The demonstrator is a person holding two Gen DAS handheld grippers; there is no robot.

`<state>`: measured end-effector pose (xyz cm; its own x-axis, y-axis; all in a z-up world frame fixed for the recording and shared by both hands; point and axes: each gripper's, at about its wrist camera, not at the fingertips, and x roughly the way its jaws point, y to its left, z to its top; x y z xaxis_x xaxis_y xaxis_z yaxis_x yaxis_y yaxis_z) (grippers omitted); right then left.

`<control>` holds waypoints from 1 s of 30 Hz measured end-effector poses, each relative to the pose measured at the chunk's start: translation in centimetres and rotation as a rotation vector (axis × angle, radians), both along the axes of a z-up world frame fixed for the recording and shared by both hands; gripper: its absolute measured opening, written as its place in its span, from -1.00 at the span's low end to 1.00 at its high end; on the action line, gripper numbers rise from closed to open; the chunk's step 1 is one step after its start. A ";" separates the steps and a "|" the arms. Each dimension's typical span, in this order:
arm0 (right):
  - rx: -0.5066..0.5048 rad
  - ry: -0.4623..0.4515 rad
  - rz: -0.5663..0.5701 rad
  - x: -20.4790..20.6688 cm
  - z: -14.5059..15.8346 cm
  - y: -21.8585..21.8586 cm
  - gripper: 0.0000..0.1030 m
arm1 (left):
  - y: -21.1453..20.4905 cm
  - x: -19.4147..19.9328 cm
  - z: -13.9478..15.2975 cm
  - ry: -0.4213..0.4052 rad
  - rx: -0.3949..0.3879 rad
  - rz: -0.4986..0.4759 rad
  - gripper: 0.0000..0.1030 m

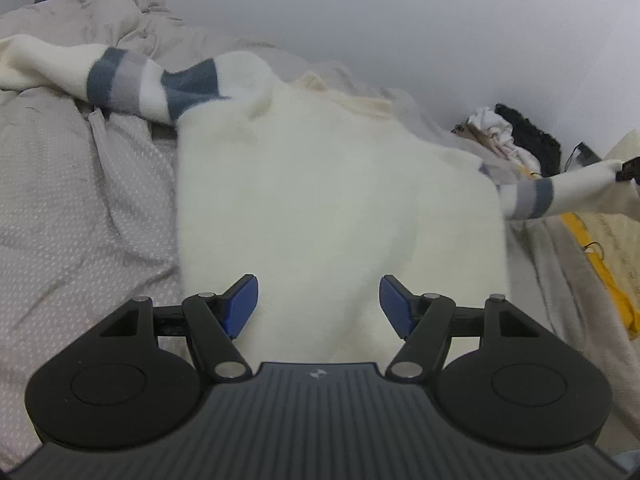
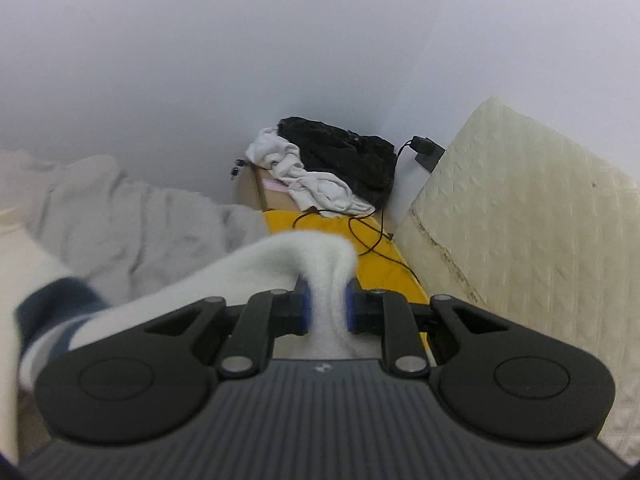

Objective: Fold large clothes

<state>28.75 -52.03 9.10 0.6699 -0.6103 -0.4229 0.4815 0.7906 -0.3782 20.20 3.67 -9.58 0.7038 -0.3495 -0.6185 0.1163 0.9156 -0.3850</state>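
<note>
A large cream fuzzy sweater (image 1: 320, 192) lies spread on the grey bed. Both sleeves carry blue and grey stripes. Its left sleeve (image 1: 120, 76) lies folded at the upper left. My left gripper (image 1: 319, 304) is open and empty, hovering over the sweater's lower hem. The right sleeve (image 1: 560, 194) is stretched out to the right, its end held by my right gripper (image 1: 626, 170). In the right wrist view my right gripper (image 2: 327, 312) is shut on the cream sleeve cuff (image 2: 320, 264), with the striped part (image 2: 56, 320) trailing to the left.
A rumpled grey duvet (image 1: 72, 208) covers the bed. A pile of black and white clothes (image 2: 332, 168) sits on a box in the corner, with a cable and charger (image 2: 424, 148). A yellow sheet (image 2: 384, 264) and a cream mattress (image 2: 528, 216) lie to the right.
</note>
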 end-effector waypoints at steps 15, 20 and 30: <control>0.039 0.085 -0.187 5.4 -11.7 -11.7 -0.62 | 1.7 2.6 -0.2 0.013 -0.027 0.071 0.40; 0.023 0.065 -0.182 4.0 -15.0 -11.7 -0.53 | 2.3 2.8 -0.6 0.037 -0.021 0.089 0.40; 0.089 -0.073 -0.128 -0.3 -12.2 -8.3 0.58 | 2.6 2.4 -0.2 0.038 0.010 0.099 0.40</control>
<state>28.49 -60.30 -3.15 0.6200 -0.6549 -0.4321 0.6038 0.7499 -0.2703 22.56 6.28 -9.77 0.7107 -0.2731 -0.6483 0.0107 0.9256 -0.3783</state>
